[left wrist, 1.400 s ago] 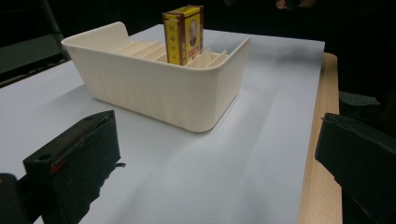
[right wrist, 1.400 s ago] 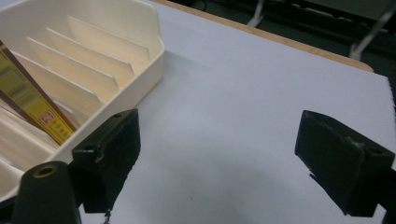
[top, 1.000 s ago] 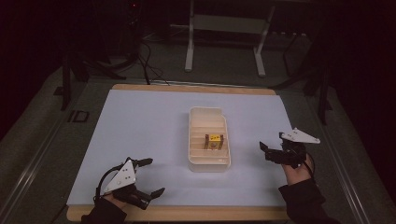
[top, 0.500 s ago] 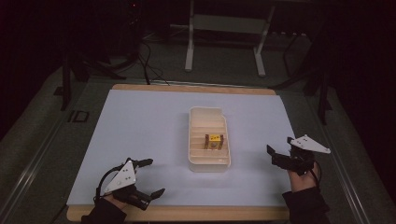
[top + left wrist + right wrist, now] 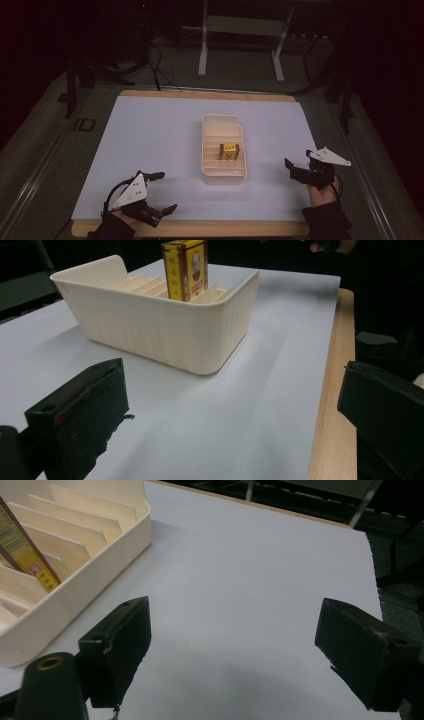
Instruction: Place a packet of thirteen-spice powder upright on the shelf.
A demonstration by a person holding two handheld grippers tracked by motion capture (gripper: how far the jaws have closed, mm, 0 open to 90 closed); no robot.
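A cream slotted tray [image 5: 224, 178] lies in the middle of the white mat. A small yellow and brown box [image 5: 229, 151] stands upright in one of its nearer slots. My left gripper [image 5: 165, 191] rests near the front edge, left of the tray, open and holding nothing. My right gripper [image 5: 292, 171] is open and hovers right of the tray, near the mat's right edge. In the left gripper view the tray [image 5: 165, 335] and the box [image 5: 185, 270] lie ahead of the wide-apart jaws. The right gripper view has the tray [image 5: 75, 585] and box [image 5: 22, 550] at its left.
The white mat [image 5: 150, 140] covers a wooden table whose bare front strip [image 5: 200, 229] runs along the near edge. Metal stand legs [image 5: 202, 50] and cables sit on the dark floor beyond the table. The other hand [image 5: 330, 246] appears far off in the left gripper view.
My right gripper has drawn back to the right and toward the near edge, away from the tray. The left gripper, tray and box have not moved.
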